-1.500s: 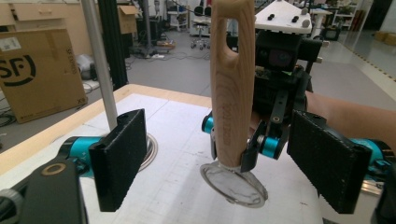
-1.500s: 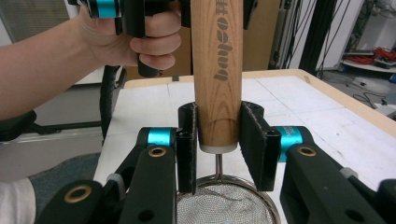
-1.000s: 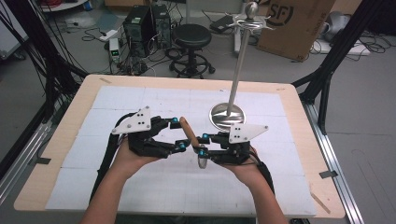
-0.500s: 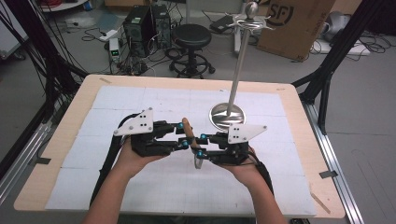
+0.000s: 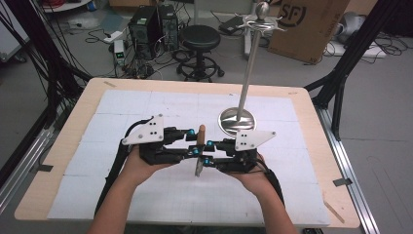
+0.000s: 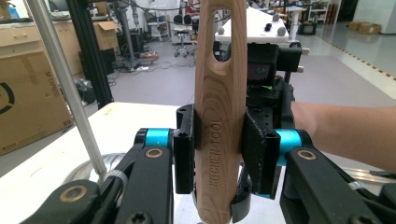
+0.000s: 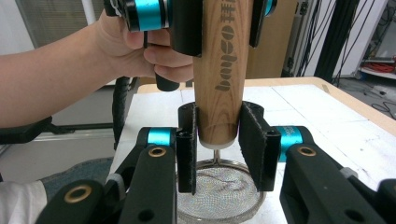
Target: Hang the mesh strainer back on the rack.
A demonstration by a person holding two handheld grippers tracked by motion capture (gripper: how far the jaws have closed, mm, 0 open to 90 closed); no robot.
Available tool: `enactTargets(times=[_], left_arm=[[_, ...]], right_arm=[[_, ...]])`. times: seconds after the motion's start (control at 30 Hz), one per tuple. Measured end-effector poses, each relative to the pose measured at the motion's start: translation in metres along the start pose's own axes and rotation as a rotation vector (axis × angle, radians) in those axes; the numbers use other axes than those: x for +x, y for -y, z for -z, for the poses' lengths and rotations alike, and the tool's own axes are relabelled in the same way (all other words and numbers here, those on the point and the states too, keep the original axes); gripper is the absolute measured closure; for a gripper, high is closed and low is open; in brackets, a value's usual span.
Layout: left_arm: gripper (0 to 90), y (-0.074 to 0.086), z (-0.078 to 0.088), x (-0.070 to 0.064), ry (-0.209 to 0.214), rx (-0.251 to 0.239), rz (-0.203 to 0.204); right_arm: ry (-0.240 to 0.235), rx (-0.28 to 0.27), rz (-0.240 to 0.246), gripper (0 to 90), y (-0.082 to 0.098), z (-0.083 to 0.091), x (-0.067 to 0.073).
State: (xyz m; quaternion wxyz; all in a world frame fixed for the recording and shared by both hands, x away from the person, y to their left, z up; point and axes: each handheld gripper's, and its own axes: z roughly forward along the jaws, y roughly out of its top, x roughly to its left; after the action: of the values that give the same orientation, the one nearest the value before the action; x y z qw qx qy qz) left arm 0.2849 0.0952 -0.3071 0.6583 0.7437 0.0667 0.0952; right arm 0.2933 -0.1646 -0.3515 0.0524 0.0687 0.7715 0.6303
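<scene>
Holding a wooden-handled strainer [image 5: 200,146] upright between both grippers, the person has it lifted clear of the worktop [image 5: 68,146]. In the high view, the left gripper [image 5: 191,143] and the right gripper [image 5: 207,152] meet at the handle from opposite sides; a metal stand [image 5: 241,87] with a hanging top rises just beyond them.

In the left gripper view, the handle [image 6: 219,116] stands between the jaws, which have just been closing and now clamp it on both flanks. The slotted hanging hole sits above the jaws; the stand's pole [image 6: 65,88] lies to the left, apart from the handle.

In the right gripper view, the jaws are clamped on the lower end of the handle [image 7: 218,84], with the mesh bowl [image 7: 217,193] hanging directly below them. The left gripper grips the same handle just above.

Judged progress: both grips are secured, so a two-handed hold or handover is established. Remaining, most likely: release one gripper and hang the strainer by its hole on the stand. The strainer is not yet hung.
</scene>
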Motion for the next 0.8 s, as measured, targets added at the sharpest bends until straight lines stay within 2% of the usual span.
enactTargets(times=[0.07,0.17,0.27,0.43,0.73,0.8], left_arm=[[67.9,0.000,0.000,0.001,-0.006,-0.001,0.000],[67.9,0.000,0.000,0.002,-0.013,0.006,0.007],[67.9,0.001,0.002,0.003,-0.020,0.009,0.011],[67.9,0.001,0.008,0.006,-0.041,0.017,0.017],[67.8,0.001,0.017,0.015,-0.078,0.019,0.033],[67.8,0.001,0.018,0.017,-0.088,0.015,0.037]], right_arm=[[0.006,-0.001,-0.005,67.1,0.000,0.000,0.000],[0.031,-0.006,-0.022,55.4,0.000,0.000,0.001],[0.052,0.011,-0.032,49.4,0.002,0.003,0.001],[0.112,0.025,-0.055,44.4,0.013,0.017,0.000],[0.201,0.026,-0.109,39.4,0.043,0.048,0.003],[0.219,0.045,-0.126,36.6,0.048,0.051,0.002]])
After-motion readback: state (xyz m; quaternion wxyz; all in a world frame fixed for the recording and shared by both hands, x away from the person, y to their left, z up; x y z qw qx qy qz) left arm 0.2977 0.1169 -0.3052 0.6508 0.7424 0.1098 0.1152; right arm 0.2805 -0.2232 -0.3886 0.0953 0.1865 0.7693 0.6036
